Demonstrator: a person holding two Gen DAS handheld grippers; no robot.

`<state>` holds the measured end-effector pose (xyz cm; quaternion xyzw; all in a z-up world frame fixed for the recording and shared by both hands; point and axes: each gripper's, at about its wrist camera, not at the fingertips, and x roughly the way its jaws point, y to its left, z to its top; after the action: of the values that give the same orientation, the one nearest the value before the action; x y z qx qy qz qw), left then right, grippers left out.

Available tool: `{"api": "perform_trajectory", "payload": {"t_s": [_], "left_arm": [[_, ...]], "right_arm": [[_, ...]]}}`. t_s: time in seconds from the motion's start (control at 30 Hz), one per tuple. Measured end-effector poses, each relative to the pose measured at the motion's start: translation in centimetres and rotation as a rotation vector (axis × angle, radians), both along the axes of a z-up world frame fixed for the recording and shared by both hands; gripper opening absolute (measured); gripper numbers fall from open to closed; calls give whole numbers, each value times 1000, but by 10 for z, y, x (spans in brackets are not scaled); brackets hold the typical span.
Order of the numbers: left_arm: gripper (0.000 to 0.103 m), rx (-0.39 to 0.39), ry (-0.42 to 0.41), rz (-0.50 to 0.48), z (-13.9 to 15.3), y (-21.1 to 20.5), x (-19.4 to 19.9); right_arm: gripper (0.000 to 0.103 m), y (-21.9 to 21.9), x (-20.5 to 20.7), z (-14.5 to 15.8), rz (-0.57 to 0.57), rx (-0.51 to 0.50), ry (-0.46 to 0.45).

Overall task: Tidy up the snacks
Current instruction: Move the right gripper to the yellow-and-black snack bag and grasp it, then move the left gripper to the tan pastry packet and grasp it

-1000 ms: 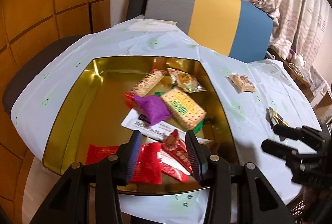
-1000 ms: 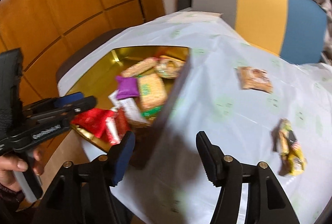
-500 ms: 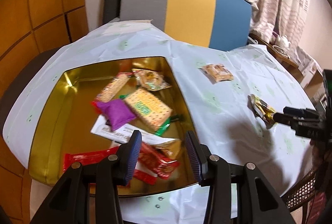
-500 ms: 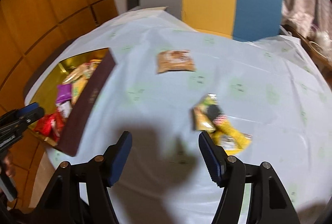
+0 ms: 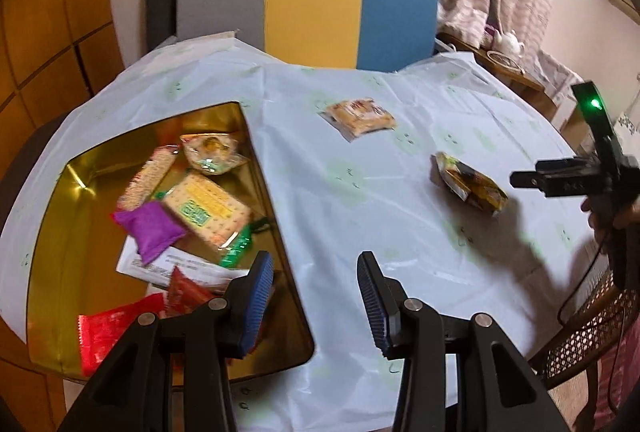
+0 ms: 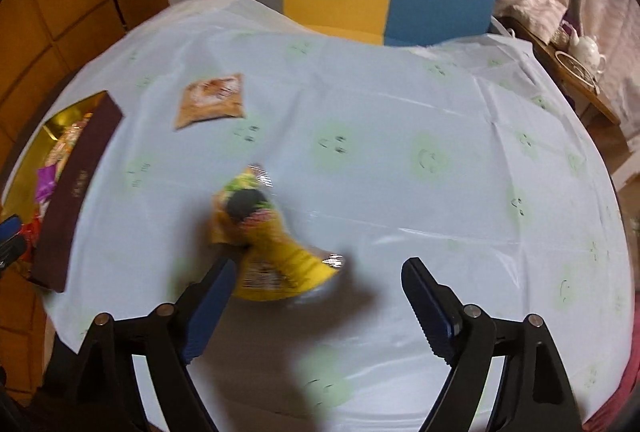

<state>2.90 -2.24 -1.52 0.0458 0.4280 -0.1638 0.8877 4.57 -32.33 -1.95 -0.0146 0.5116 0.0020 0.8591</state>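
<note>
A gold tin point(image 5: 64, 240) at the table's left holds several snack packs: a purple pouch point(image 5: 150, 232), a cracker pack point(image 5: 208, 208), red wrappers point(image 5: 108, 328). A yellow snack bag point(image 6: 268, 248) point(image 5: 468, 184) lies on the white tablecloth. My right gripper point(image 6: 316, 308) is open, just before the yellow bag, its left finger beside it. A tan snack pack point(image 6: 212, 100) point(image 5: 360, 114) lies farther back. My left gripper point(image 5: 316, 296) is open and empty above the tin's right rim. The right gripper also shows in the left wrist view point(image 5: 520, 179).
A grey, yellow and blue chair back point(image 5: 308, 0) stands behind the table. A side shelf with a white teapot point(image 6: 586, 50) and curtains are at the right. A wicker chair point(image 5: 584, 336) is at the near right. Wood panelling lines the left wall.
My right gripper has swung right from the tin to the yellow bag and moved close to it. My left gripper has turned right, from over the tin's middle to its right rim.
</note>
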Motion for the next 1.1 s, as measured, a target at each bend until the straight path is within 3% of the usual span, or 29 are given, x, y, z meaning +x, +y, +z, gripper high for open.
{"api": "perform_trajectory", "payload": {"t_s": [0.1, 0.33, 0.4, 0.43, 0.47, 0.57, 0.77, 0.87, 0.93, 1.0, 1.03, 1.1], "left_arm": [[45, 2, 10, -25, -2, -7, -1], [44, 15, 37, -63, -5, -22, 2], [44, 9, 52, -64, -6, -24, 5], [44, 4, 62, -65, -6, -25, 7], [44, 2, 68, -66, -6, -26, 9], [44, -7, 91, -67, -6, -30, 19], [44, -2, 123, -76, -3, -49, 56], [45, 16, 127, -98, -1, -61, 82], [50, 56, 123, -132, -2, -75, 100], [70, 110, 119, -174, -6, -89, 115], [72, 133, 116, -199, -9, -96, 124], [72, 162, 119, -226, -13, -107, 141]], "right_arm": [[86, -1, 5, -6, 18, 9, 11], [85, 45, 15, -22, 225, -61, -33], [75, 54, 22, -31, 255, -96, -18], [63, 57, 26, -38, 263, -120, -4], [40, 57, 28, -42, 268, -127, 6], [30, 56, 30, -45, 263, -162, 16], [32, 40, 31, -44, 208, -97, 60], [41, 41, 34, -46, 200, -99, 75], [42, 41, 37, -46, 193, -101, 84], [53, 41, 38, -46, 188, -95, 94], [66, 41, 39, -46, 184, -89, 103], [69, 42, 41, -47, 183, -87, 113]]}}
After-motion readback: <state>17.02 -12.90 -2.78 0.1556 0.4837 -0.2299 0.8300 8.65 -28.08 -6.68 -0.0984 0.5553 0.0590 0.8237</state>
